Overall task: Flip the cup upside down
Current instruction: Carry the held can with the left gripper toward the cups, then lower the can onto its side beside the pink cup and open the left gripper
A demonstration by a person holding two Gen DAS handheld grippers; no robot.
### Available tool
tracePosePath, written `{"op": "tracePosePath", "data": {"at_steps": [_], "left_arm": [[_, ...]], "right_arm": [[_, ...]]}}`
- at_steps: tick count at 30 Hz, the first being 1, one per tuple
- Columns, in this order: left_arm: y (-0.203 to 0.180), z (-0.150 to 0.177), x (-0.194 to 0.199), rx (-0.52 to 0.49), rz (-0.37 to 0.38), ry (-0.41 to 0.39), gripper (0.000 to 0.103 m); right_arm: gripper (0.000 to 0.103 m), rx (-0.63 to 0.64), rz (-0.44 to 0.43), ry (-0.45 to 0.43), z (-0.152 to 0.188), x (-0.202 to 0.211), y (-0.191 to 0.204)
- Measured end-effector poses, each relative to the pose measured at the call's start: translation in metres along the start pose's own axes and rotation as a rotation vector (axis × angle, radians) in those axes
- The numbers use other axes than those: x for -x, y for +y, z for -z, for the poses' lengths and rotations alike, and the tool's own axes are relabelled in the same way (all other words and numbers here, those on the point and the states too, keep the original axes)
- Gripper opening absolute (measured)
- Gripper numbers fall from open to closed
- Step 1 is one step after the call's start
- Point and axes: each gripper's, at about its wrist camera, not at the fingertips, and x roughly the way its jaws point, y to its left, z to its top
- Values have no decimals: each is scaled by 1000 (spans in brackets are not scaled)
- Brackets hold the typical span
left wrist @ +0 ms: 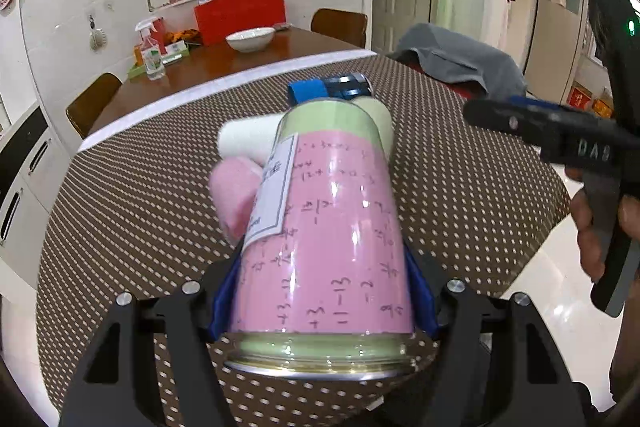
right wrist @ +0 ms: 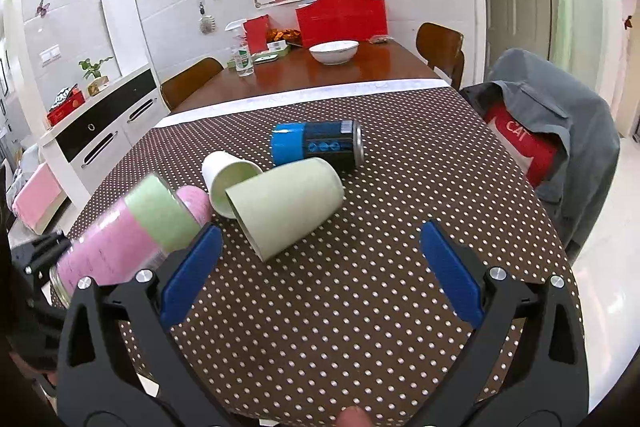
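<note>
Two grippers in play: left gripper (left wrist: 320, 291) clamped on the pink cup (left wrist: 324, 227) by its lower wall, cup tilted and held above the dotted tablecloth (right wrist: 360, 287), metal-rimmed mouth toward the camera; right gripper (right wrist: 320, 267) with jaws apart and nothing between them, hovering off the cup's right side. Risks, as judged: glossy wall could slip in the pads during rotation, since the grip sits near one end; swinging the far end down could strike the green cup (right wrist: 286, 205) or white cup (right wrist: 224, 183) lying just beyond the pink cup, or the blue can (right wrist: 318, 147) behind those. Room: open cloth on the near side of the pink cup; table edge close on its left, so set-down there risks a drop.
</note>
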Motion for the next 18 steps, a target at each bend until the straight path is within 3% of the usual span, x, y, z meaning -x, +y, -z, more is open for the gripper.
{"op": "tracePosePath", "data": {"at_steps": [8, 12, 15, 18], "left_arm": [[-8, 15, -30, 7, 14, 76, 69], [-11, 18, -35, -8, -14, 106, 70], [-11, 19, -30, -2, -34, 91, 83], [-10, 18, -24, 5, -49, 82, 83]], "right_arm": [[97, -11, 8, 6, 8, 4, -10], [97, -16, 9, 10, 10, 4, -13], [97, -17, 4, 12, 12, 5, -13], [97, -18, -4, 16, 13, 5, -13]]}}
